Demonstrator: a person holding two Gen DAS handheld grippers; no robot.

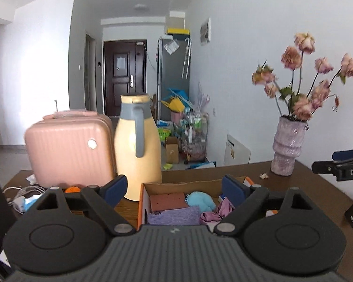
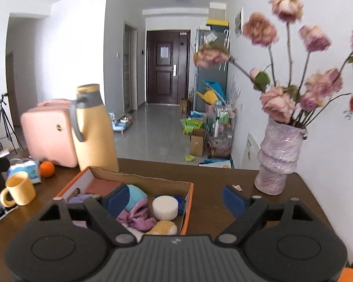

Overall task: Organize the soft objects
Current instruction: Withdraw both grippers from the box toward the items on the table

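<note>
An open cardboard box (image 1: 188, 184) with orange sides sits on the brown table and holds the soft items. In the left wrist view I see a blue plush (image 1: 198, 201), a folded purple cloth (image 1: 174, 216), a mauve bow (image 1: 217, 212) and a reddish block (image 1: 168, 202). My left gripper (image 1: 174, 188) hangs open above the box's near side with nothing between its fingers. In the right wrist view the box (image 2: 141, 178) also shows a white round sponge (image 2: 164, 208) and a yellow sponge (image 2: 163, 228). My right gripper (image 2: 176, 199) is open and empty over the box's right end.
A tall yellow thermos jug (image 1: 138, 150) and a pink hard case (image 1: 68, 145) stand behind the box on the left. A lilac vase of dried roses (image 2: 277, 157) stands at the table's far right. A yellow mug (image 2: 20, 188), an orange (image 2: 46, 168) and a tissue pack (image 2: 27, 169) lie left.
</note>
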